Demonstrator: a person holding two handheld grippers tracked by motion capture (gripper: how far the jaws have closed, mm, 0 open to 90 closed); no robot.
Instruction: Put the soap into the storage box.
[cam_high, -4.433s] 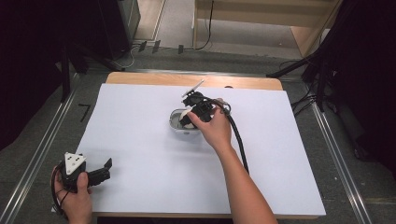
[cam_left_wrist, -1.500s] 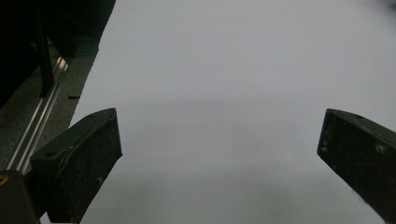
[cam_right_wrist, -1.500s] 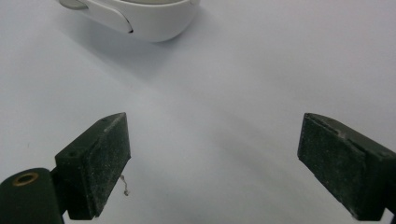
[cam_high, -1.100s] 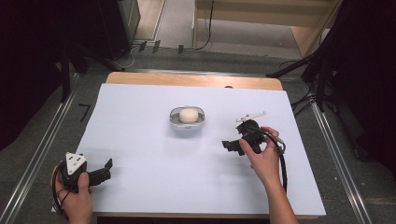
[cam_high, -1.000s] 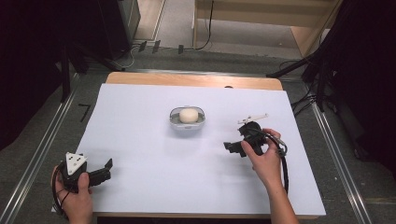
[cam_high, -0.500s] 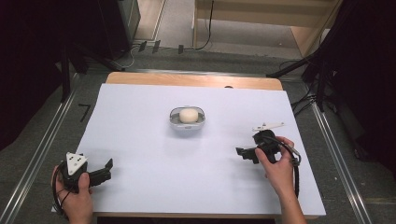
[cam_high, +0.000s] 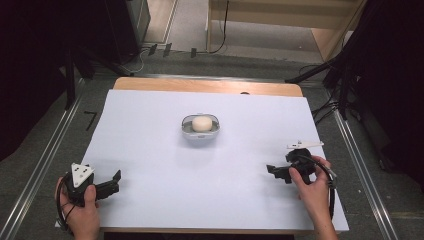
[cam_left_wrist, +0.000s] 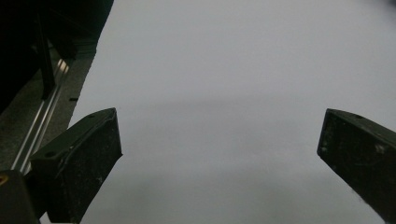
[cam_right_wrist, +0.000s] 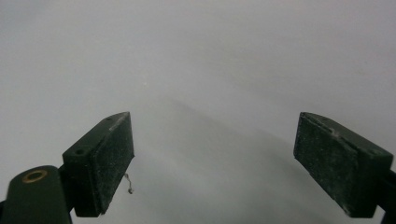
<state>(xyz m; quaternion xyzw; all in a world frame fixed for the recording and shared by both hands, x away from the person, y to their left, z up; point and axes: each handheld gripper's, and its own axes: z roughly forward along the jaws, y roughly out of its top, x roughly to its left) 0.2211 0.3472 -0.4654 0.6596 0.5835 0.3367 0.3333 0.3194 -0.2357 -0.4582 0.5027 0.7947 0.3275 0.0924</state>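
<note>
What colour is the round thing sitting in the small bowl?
Pale cream; the round thing in the grey bowl shows best in the high view.

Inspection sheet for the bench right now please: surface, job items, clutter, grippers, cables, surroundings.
Surface: white sheet over a wooden table, bare apart from the bowl.
Job's things: small grey bowl at centre, pale round ball inside it.
Clutter: nothing seen.
Grippers: left gripper at the near left corner, jaws apart, nothing between them; right gripper near the right edge, jaws apart, nothing held.
Cables: black cable loops over the right hand.
Surroundings: grey floor, metal rails, dark stands.
</note>
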